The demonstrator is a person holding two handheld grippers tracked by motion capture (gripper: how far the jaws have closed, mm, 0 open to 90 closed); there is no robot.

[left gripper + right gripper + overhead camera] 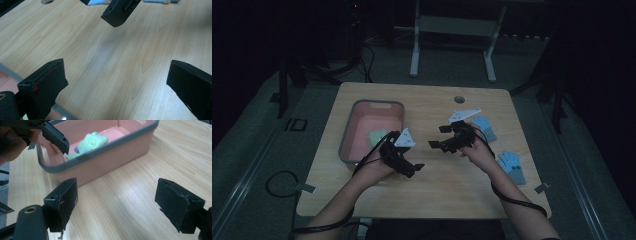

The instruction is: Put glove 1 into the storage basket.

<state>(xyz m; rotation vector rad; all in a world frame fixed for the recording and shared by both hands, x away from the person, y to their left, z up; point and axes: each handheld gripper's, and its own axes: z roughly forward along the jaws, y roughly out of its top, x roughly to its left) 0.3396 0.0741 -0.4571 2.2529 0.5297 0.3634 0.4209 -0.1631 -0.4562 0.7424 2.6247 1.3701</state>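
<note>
No readable text, label, brand, number or sign anywhere. Nothing printed on the wooden table (432, 185), on the pink bin (117, 155) at the left, or on the blue gloves (512, 167) at the right. Perhaps some small marking on the black jaws, but too dim and blurred to tell.

blue glove (100, 2) cut off; green toy (87, 143) part-hidden
</note>
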